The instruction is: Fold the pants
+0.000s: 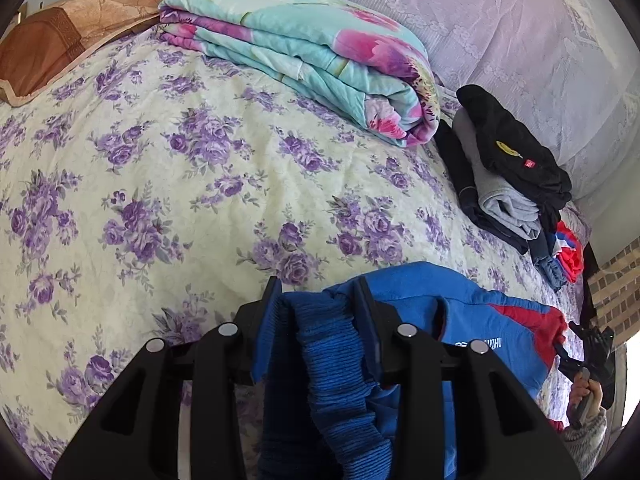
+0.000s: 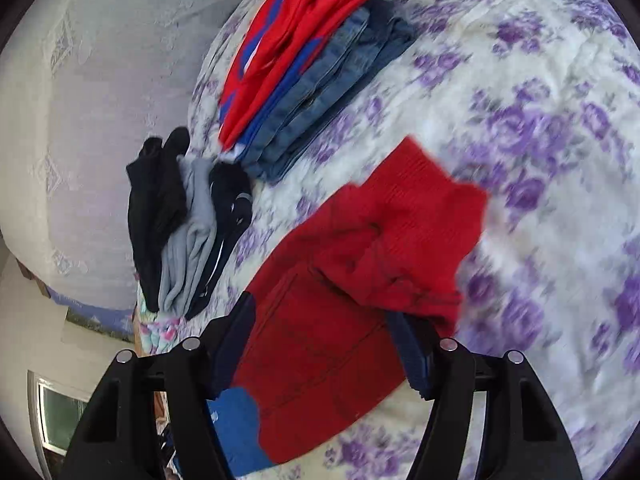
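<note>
Left gripper (image 1: 318,300) is clamped down on the blue ribbed waistband (image 1: 340,360) of the pants (image 1: 460,320), jaws only partly apart with the bunched fabric squeezed between them. Right gripper (image 2: 324,336) has its jaws standing fairly wide, and the red leg end of the same pants (image 2: 360,280) lies between the fingers, but the pads don't look like they're pressing on it, so I'd call it loose. That view is pretty smeared with blur, fwiw.

Biggest thing going is the bed, covered in a cream bedspread (image 1: 200,200) with purple roses all over it. Behind it hangs a pale lilac lace curtain (image 1: 520,40). At the head end there's a folded quilt (image 1: 300,60), turquoise with pink flowers, and next to that a brown and tan pillow (image 1: 60,40).

The pants are blue up top with red panels and some white lettering, spread across the near part of the bedspread between the two grippers, red ribbed cuff (image 2: 432,200) flopped over.

Off to the side sit two piles of folded clothes: one with a black top layer (image 1: 516,148) over grey and navy, and just beside it a stack of red and blue items with denim (image 2: 312,72).

Smallest bit: a hand (image 1: 586,396) with a knit sleeve shows at the far edge of the left view, holding the other gripper's handle.
</note>
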Available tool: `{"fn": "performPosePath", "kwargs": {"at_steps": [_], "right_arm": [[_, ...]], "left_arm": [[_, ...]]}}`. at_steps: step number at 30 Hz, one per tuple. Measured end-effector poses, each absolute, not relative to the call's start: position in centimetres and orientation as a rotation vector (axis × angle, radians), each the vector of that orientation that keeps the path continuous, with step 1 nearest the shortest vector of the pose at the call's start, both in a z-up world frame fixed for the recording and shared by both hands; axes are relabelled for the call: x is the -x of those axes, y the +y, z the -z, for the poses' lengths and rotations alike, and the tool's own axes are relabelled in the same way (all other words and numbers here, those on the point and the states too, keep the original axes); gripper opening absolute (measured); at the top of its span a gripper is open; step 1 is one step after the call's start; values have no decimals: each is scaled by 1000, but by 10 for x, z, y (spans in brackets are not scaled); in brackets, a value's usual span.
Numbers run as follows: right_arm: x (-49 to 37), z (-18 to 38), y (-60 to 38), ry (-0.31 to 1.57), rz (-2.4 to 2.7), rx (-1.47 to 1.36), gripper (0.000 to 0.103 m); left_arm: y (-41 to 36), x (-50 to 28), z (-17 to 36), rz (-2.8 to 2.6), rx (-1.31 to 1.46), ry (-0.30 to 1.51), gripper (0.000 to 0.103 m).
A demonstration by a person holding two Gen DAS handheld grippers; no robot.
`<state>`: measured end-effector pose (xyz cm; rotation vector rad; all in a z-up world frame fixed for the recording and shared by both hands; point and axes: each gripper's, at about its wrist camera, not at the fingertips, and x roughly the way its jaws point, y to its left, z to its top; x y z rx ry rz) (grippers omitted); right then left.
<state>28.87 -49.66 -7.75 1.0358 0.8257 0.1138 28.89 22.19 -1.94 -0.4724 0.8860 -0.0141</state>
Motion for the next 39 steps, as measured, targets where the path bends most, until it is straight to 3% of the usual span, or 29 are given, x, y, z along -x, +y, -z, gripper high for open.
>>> {"fn": "performPosePath", "kwargs": {"at_steps": [4,8,14,17,19,30,39], "right_arm": [[-270,54,-500,798,-140,-994,64],[-275,32,-470,796,-257,-911,66],[-321,67,-468,893,-117,-888,70],[-323,90,-484,922,-78,-961,56],[-315,79,-486,907,-87,-952,56],[-190,-5,-495,767,-185,-819,75],[-84,5,-485,752,-231,-789,81]], "left_arm": [[221,-283,15,4,452,882,45],[217,-283,9,17,435,861,47],[210,-271,-4,44,426,825,46],[209,-263,-7,22,377,830,46],[215,-258,-5,15,384,835,46],[228,-205,-1,33,424,828,47],[219,-130,-10,48,409,800,63]]}}
